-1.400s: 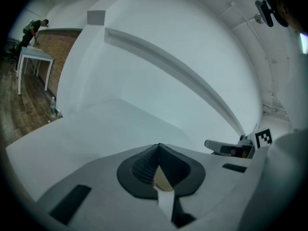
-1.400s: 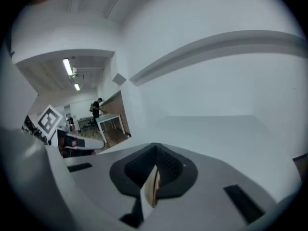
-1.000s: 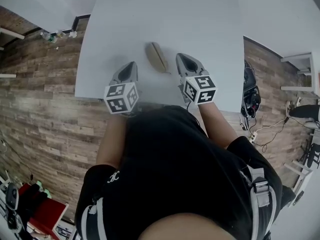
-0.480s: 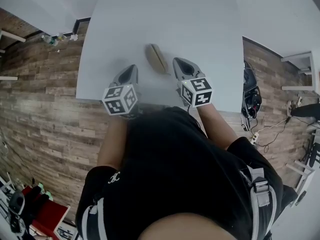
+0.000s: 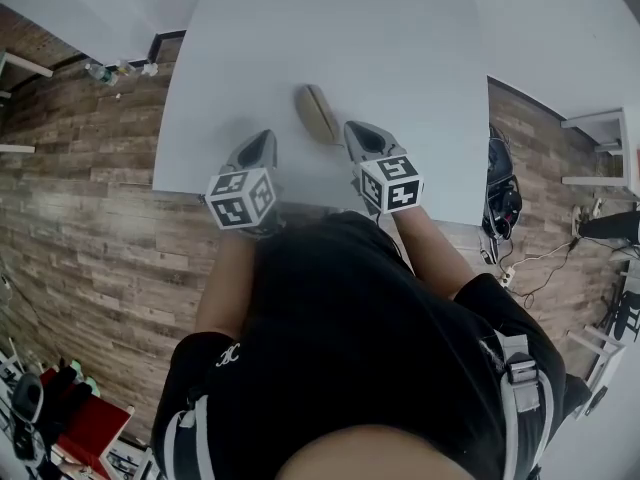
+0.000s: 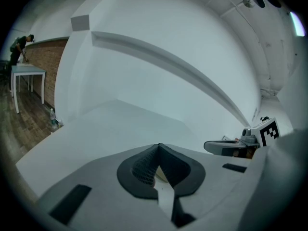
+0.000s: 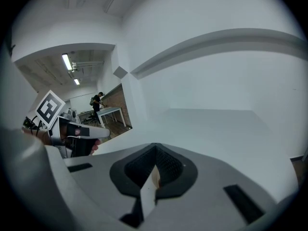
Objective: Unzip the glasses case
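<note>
Tan glasses case (image 5: 318, 114) sits upper-middle on the white table (image 5: 380, 48), left gripper (image 5: 265, 137) and right gripper (image 5: 353, 129) both clenched shut just below it.

My right gripper (image 5: 358, 132) has drifted a little to the left over the white counter (image 5: 400, 48), closing the gap to the beige oblong glasses case (image 5: 318, 114); its tip now sits just beside the case's near end

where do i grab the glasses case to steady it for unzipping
Probably across its narrow width, the left gripper coming in from the left. The glasses case lies flat on the table, long axis pointing away, so only its width suits the jaws. Its zip pull is too small to see.
</note>
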